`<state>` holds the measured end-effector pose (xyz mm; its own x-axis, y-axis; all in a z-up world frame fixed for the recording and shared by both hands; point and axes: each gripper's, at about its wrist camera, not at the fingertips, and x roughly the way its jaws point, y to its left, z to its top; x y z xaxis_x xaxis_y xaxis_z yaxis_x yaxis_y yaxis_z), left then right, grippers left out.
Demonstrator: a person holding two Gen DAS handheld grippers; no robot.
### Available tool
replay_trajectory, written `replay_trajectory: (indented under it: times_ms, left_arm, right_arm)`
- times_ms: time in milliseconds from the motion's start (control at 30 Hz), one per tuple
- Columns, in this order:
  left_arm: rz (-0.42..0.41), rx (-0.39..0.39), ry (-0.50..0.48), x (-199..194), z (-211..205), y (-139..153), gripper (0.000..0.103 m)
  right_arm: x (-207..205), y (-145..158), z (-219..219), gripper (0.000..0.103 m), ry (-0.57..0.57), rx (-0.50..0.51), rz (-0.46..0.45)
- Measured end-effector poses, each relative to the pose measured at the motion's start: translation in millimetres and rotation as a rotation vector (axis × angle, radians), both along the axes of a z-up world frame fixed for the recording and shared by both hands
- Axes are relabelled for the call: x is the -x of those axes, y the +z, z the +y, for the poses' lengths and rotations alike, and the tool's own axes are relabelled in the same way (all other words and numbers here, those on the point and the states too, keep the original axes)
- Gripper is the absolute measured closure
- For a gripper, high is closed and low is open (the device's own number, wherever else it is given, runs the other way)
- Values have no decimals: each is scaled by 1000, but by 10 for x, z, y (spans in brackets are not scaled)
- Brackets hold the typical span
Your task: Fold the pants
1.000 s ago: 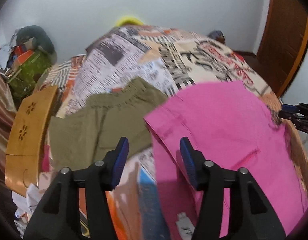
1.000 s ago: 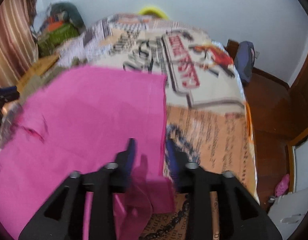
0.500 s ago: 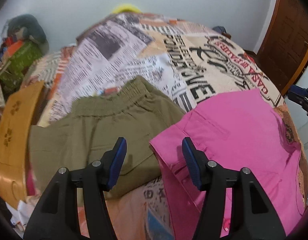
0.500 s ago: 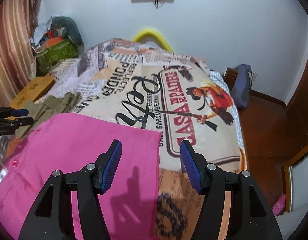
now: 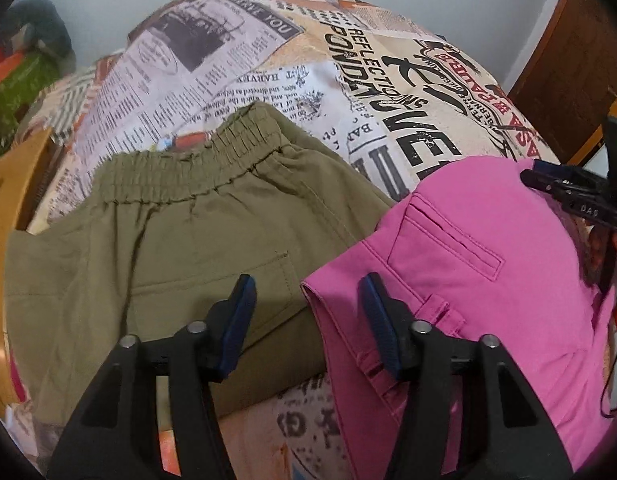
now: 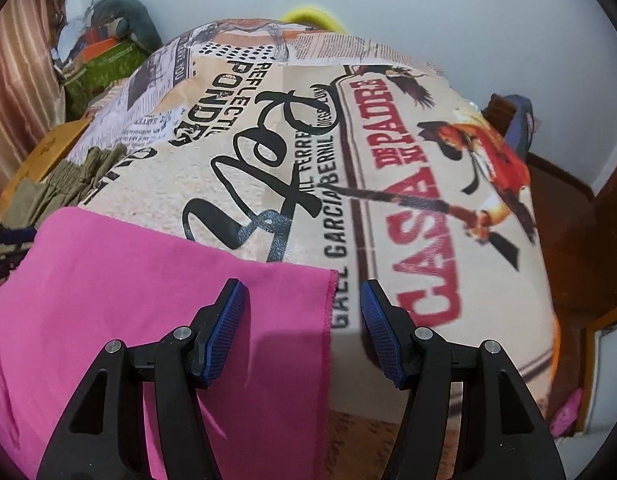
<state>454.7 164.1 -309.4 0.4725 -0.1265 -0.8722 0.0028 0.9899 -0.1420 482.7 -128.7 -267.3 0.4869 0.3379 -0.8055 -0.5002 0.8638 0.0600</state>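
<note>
Pink pants (image 5: pixel 480 280) lie flat on the bed, waistband and back pocket toward my left gripper (image 5: pixel 308 304), which is open and empty just above the waistband corner. In the right wrist view the pink pants (image 6: pixel 128 280) end in a leg hem by my right gripper (image 6: pixel 302 308), which is open and empty over the hem corner. The right gripper also shows in the left wrist view (image 5: pixel 576 196) at the far side of the pants.
Folded olive-green pants (image 5: pixel 168 240) lie left of the pink ones, partly under them. The bed has a newspaper-print cover (image 6: pixel 388 160). A wooden board (image 5: pixel 8 192) and a pile of bags (image 6: pixel 104 52) are at the left. A wooden door (image 5: pixel 572 68) stands at the right.
Both grippers let go of the pink pants, which now lie flat. The right gripper opened wide. Both moved closer over the bed.
</note>
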Motion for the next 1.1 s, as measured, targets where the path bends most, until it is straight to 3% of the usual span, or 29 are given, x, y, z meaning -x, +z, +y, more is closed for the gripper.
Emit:
replay_trajectory:
  times_ms: [100,167,233,267,300,400,500,667,867,1100]
  left_arm:
    - [8,58,-20,-11,-20,-13,75]
    - [1,29,-30,-7,-81,3,77]
    - [-1,3,-41,5,-135,18,89]
    - [3,-6,-47,4,-160,22,96]
    - [5,-23,-57,7,-197,32,101]
    - [-26,-120,-74,45,-309,89,101]
    - [-44,-168,-68,49,-331,168,101]
    - [-108,-176,-28,28,-249,498,101]
    - [-211,-183,-26,81,-313,1109,101]
    - [-291,-179,-41,405,-449,1686,101]
  right_arm:
    - [-1,-2,-17,68,-5,-12,3]
    - [6,4,-11,80,-5,-1,2]
    - [8,12,-5,94,-3,0,1]
    - [17,17,-6,96,-5,0,-1]
    - [19,24,-1,97,-8,2,-9]
    - [61,88,-3,98,-16,7,-45]
    - [81,226,-33,98,-23,-17,-70]
    - [99,588,-117,99,-44,-57,-134]
    - [201,1044,-194,99,-59,-95,-207]
    - [547,1563,-348,99,-54,-154,-266]
